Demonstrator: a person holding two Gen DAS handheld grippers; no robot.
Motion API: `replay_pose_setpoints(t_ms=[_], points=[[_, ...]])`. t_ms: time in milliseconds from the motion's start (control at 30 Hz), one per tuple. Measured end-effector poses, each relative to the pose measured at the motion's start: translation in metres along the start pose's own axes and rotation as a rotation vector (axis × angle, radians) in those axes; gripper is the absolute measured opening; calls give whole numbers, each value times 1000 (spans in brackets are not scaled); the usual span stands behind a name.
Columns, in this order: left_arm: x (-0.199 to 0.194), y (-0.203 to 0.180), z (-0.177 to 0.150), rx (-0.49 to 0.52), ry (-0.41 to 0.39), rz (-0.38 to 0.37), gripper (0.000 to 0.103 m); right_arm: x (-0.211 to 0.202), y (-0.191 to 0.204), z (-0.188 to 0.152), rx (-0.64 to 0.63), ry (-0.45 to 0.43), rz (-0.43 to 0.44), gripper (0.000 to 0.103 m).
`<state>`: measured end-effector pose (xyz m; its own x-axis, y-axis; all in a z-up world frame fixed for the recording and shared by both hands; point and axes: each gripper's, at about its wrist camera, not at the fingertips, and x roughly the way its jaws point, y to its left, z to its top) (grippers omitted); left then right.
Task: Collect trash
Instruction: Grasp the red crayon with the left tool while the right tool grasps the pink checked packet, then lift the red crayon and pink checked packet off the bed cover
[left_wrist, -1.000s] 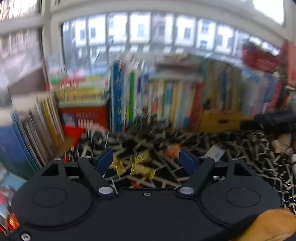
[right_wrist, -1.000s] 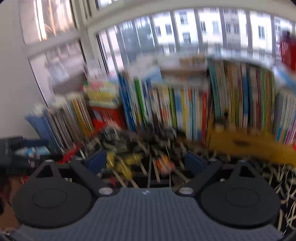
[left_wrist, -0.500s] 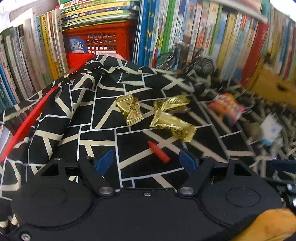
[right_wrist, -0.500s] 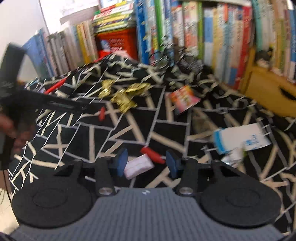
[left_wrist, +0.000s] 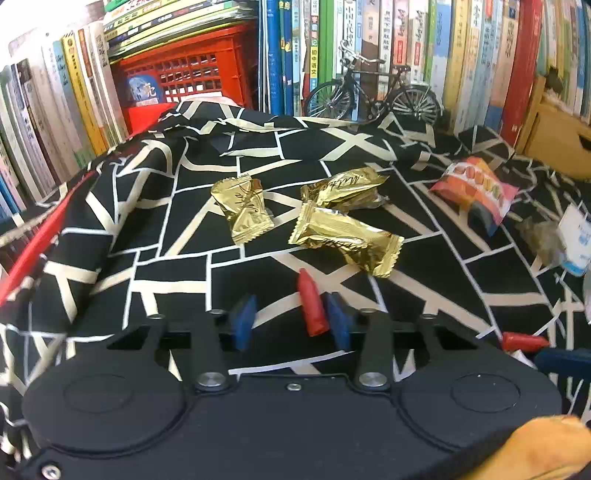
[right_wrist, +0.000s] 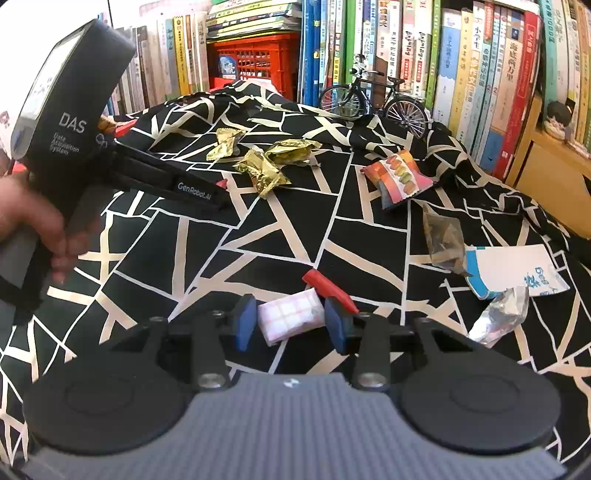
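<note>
Patterned cloth (left_wrist: 177, 258) fronts a red crate (left_wrist: 207, 74); left jaws closing round a red scrap (left_wrist: 312, 306), right jaws clamp a pink packet (right_wrist: 290, 319).

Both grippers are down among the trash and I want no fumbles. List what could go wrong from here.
1. The left gripper is closing with the red piece against one finger only, off centre; it may squirt out or roll away.
2. The right gripper straddles the pink-and-white wrapper, but a second red piece lies just behind and could get nudged.
3. The loose, wrinkled black-and-cream cloth could get pinched along with either item.
</note>
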<state>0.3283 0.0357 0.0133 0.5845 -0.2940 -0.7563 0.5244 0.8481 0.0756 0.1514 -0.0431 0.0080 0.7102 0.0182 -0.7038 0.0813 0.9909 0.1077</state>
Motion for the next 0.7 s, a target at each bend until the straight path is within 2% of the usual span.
replay_pose_setpoints(t_ms=[33, 67, 100, 233, 333, 433, 600, 700], points=[[-1, 0, -1, -3, -7, -9, 20, 0, 0, 0, 0, -2, 0, 54], [-1, -2, -3, 5, -13, -9, 15, 0, 0, -1, -5, -6, 2, 46], [-2, -5, -4, 20, -20, -10, 9, -1, 1, -2, -13, -10, 4, 45], [-5, -10, -6, 28, -30, -3, 9, -3, 3, -6, -30, -22, 12, 40], [-9, -5, -6, -15, -28, -11, 9, -6, 1, -5, -1, -27, 19, 39], [-17, -3, -8, 5, -44, -8, 9, -12, -1, -2, 22, -42, 17, 39], [-41, 4, -9, 18, -70, -33, 9, -27, 1, 5, 40, -65, 38, 39], [-60, 13, -10, -11, -73, -55, 9, -37, 4, 8, 64, -75, 50, 39]])
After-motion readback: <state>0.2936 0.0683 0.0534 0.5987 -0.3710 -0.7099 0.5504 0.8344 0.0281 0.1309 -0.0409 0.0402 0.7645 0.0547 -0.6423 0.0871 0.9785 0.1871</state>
